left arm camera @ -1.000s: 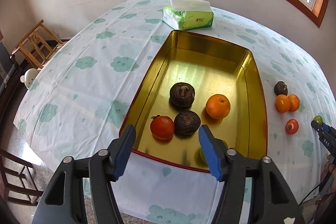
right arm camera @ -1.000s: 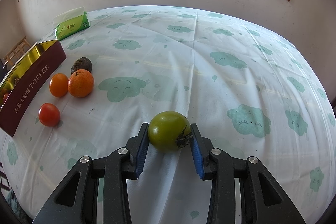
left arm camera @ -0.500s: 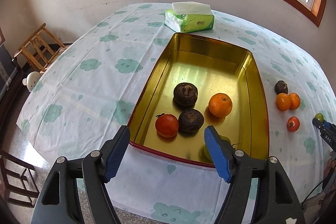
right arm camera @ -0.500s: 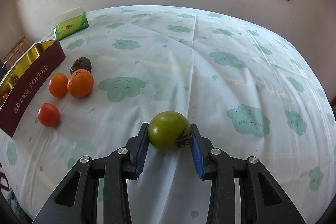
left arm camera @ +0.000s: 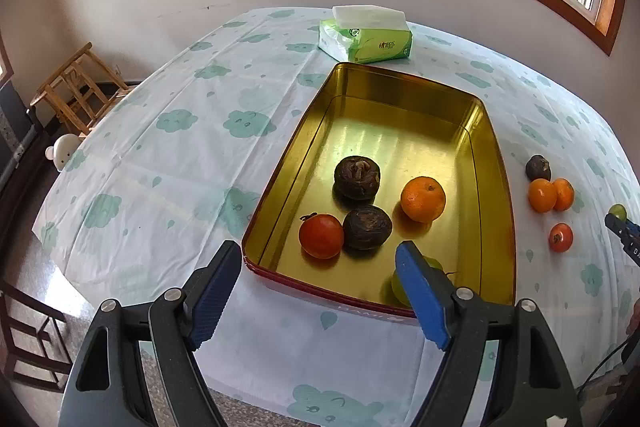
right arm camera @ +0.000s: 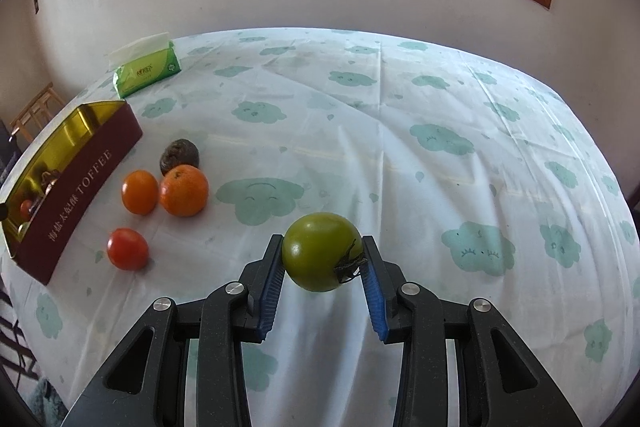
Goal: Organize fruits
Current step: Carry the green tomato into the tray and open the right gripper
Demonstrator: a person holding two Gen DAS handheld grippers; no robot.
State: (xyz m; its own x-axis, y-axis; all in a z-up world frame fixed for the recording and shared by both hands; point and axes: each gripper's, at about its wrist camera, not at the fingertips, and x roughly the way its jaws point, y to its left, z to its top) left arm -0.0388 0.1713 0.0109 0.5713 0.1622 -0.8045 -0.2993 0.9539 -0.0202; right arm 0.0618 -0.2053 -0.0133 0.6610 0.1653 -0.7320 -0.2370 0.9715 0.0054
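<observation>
A gold tin tray (left arm camera: 494,187) holds a red tomato (left arm camera: 321,236), two dark wrinkled fruits (left arm camera: 357,177), an orange (left arm camera: 423,199) and a green fruit (left arm camera: 438,264) half hidden behind my left gripper's right finger. My left gripper (left arm camera: 318,255) hovers over the tray's near edge; its jaws are opening and nothing is between them. My right gripper (right arm camera: 322,247) is shut on a green tomato (right arm camera: 320,251), held just above the tablecloth. On the cloth beside the tray lie two oranges (right arm camera: 184,190), a dark fruit (right arm camera: 179,155) and a red tomato (right arm camera: 127,249).
A green tissue pack (left arm camera: 366,35) sits beyond the tray's far end. The tray's dark red side wall (right arm camera: 80,183) faces the loose fruits. Wooden chairs (left arm camera: 76,87) stand off the table's left side. The table's near edge runs just below the left gripper.
The left gripper's jaws have spread wider over the tray's near edge. The right gripper has risen a little with the green tomato, off the cloth.
</observation>
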